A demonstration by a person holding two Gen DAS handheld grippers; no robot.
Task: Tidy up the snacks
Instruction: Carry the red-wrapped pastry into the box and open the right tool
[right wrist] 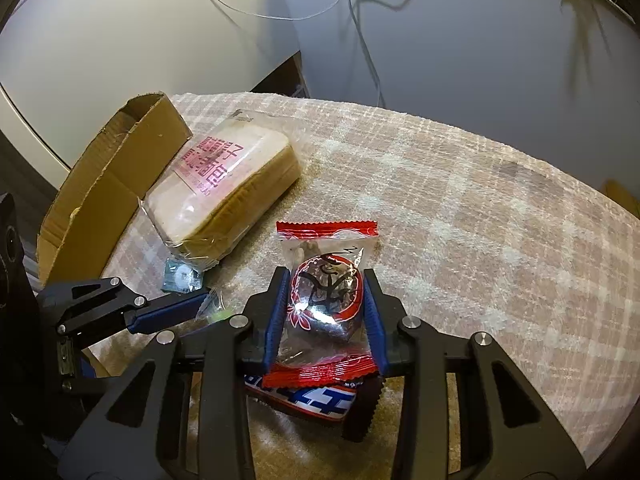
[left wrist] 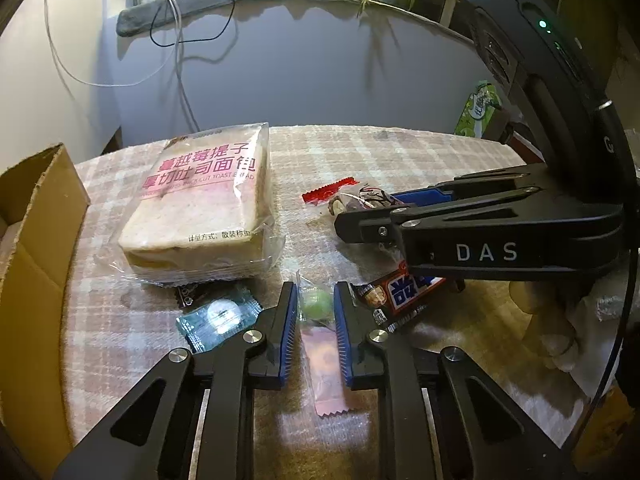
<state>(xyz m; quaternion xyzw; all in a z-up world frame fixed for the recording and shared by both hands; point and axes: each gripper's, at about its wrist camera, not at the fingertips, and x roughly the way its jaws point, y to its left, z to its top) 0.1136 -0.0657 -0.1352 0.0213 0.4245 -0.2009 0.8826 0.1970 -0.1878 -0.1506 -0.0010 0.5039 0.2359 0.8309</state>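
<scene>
Right now each gripper has a snack between its blue fingers. The left gripper [left wrist: 316,312] sits over a long thin candy packet [left wrist: 320,344] with a green sweet at its far end. This packet lies on the table cloth [left wrist: 400,160] near the front edge, and its long side runs the same way as the fingers, pointing away from the camera. The pads stand apart on each side of the sweet, not pressing it yet.

The right gripper [right wrist: 325,316] holds a clear packet with red ends [right wrist: 326,284], and the pads look pressed against its sides. Its long side also runs along the fingers. Under it lies a blue chocolate bar [right wrist: 308,400] with white letters I cannot read whole.

The cardboard box [left wrist: 36,240] stands at the left edge of the table, so the left gripper is nearer to it. A bag of bread [left wrist: 200,212] lies beside the box, with pink Chinese words and "THICK CUT TOAST BREAD". The right tool shows "DAS". A small teal packet [left wrist: 218,316] lies just in front of the bread.
</scene>
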